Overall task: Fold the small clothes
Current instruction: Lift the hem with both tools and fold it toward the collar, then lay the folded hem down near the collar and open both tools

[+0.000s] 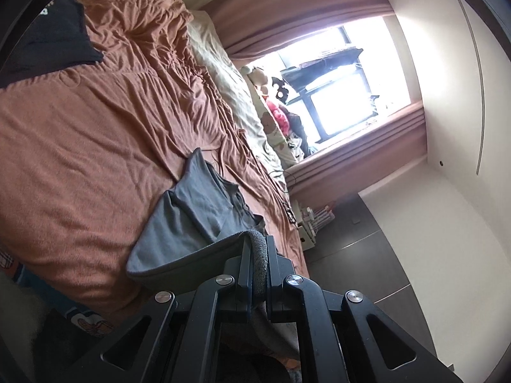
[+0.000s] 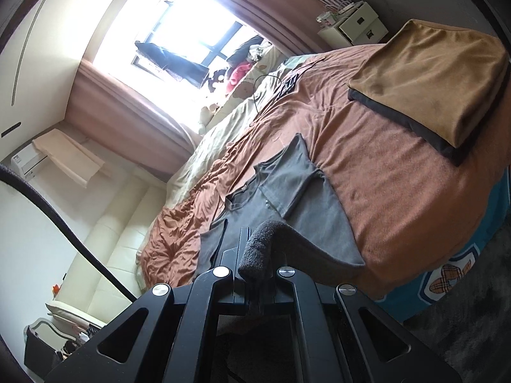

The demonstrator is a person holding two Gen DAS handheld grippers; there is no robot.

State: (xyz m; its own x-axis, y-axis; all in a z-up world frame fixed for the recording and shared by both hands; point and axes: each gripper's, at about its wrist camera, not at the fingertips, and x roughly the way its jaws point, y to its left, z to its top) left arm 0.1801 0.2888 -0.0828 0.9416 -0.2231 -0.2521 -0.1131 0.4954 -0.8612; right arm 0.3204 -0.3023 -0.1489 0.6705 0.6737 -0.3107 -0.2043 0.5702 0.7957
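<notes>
- Left wrist view: grey shirt is lying on the rust-orange bedspread, near edge lifted; left gripper is clamping a bunched fold of its hem between both fingers.
- Right wrist view: same grey shirt is spreading away from the right gripper, which is clenching a rolled hem corner; collar end is pointing toward the window.
- Shirt is sitting just ahead of each claw, touching the fingers, with the rest resting flat on the bed.
- Black garment is lying at the far corner, well apart; white print on it is too blurred to read.
- Folded tan garment is sitting on a dark one, well apart from the shirt.
- Blue patterned sheet is showing at the bed edge; no readable text.
</notes>
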